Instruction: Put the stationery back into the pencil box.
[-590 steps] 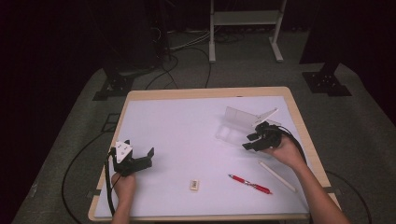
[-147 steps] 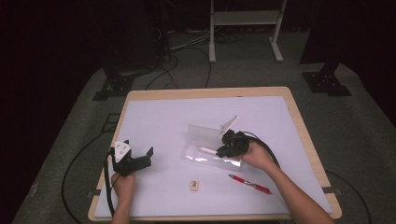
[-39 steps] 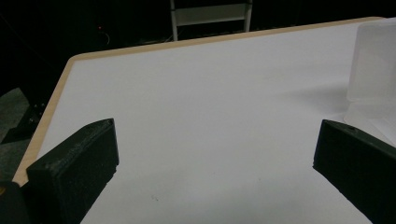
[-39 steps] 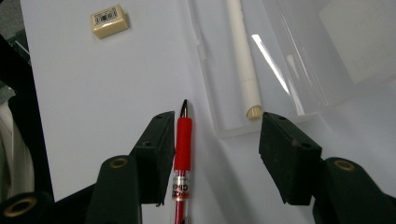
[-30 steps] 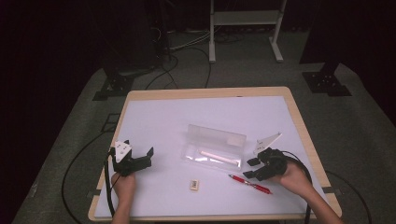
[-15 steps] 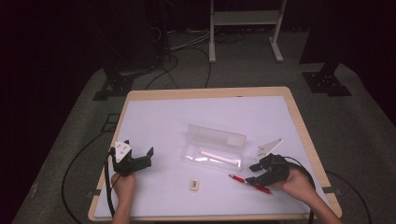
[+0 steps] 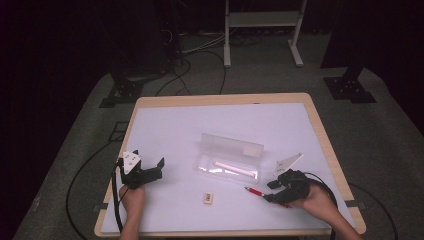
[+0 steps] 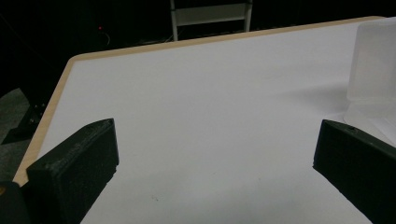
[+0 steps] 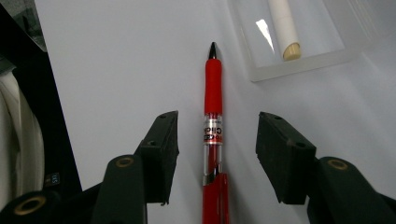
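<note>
A red pen [image 7: 255,191] lies on the white table top, in front of an open clear plastic case [image 7: 228,159] that holds a white stick [image 7: 232,167]. My right gripper [image 7: 270,192] is low over the pen's rear end. In the right gripper view the pen [image 9: 213,116] runs lengthwise between the jaws of my right gripper [image 9: 218,130]. The jaws have just been closing, but gaps remain on both sides and neither pad touches the pen. The case's corner [image 9: 299,42] and the stick's end [image 9: 284,23] lie beyond. My left gripper [image 7: 152,170] rests open and empty at the front left, as the left gripper view [image 8: 215,154] confirms.
A small tan block [image 7: 207,198] lies near the front edge, between my hands. The case's lid [image 8: 373,60] stands upright at the right of the left gripper view. The wooden table rim [image 7: 220,100] frames the white surface. Cables trail from both grippers.
My right gripper has moved left and toward the front edge, from beside the case to over the pen, which now lies between its jaws. The left gripper has stayed put.
</note>
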Demonstrator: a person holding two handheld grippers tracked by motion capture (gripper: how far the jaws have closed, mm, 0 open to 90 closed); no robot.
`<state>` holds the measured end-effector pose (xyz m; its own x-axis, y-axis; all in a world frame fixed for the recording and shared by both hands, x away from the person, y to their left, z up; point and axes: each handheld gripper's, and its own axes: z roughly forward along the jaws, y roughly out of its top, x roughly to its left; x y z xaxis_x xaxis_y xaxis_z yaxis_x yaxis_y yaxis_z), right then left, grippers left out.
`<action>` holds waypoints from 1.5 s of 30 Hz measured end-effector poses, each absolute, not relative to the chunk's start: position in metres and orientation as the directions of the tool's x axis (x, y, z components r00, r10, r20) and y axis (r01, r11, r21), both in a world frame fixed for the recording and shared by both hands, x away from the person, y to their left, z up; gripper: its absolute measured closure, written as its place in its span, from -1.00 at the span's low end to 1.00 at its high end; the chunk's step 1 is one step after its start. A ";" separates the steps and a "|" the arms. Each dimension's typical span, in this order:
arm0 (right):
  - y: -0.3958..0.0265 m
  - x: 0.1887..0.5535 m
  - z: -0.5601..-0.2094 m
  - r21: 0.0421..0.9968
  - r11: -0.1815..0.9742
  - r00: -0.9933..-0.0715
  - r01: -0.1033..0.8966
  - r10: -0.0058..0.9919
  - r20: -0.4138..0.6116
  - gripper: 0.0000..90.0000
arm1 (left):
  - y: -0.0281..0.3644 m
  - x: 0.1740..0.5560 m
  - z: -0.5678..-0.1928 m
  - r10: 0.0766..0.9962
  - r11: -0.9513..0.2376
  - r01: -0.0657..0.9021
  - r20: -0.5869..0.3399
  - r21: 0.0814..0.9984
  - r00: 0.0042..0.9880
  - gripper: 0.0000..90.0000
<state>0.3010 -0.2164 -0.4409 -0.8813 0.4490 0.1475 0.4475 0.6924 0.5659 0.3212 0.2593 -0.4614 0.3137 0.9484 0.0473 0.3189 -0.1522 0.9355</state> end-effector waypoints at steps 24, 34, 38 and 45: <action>-0.209 0.301 -0.455 0.541 0.716 -0.888 0.441 0.435 0.149 0.43 | 0.260 0.321 -0.461 0.948 -0.152 0.318 0.047 0.936 0.314 -1.00; -0.208 0.301 -0.456 0.537 0.722 -0.888 0.436 0.442 0.127 0.63 | 0.260 0.321 -0.461 0.948 -0.150 0.318 0.045 0.936 0.314 -1.00; -0.208 0.301 -0.456 0.540 0.722 -0.889 0.433 0.441 0.124 0.67 | 0.260 0.321 -0.461 0.948 -0.150 0.318 0.045 0.936 0.314 -1.00; -0.208 0.300 -0.456 0.538 0.726 -0.889 0.429 0.444 0.111 0.73 | 0.260 0.321 -0.461 0.948 -0.149 0.318 0.045 0.936 0.314 -1.00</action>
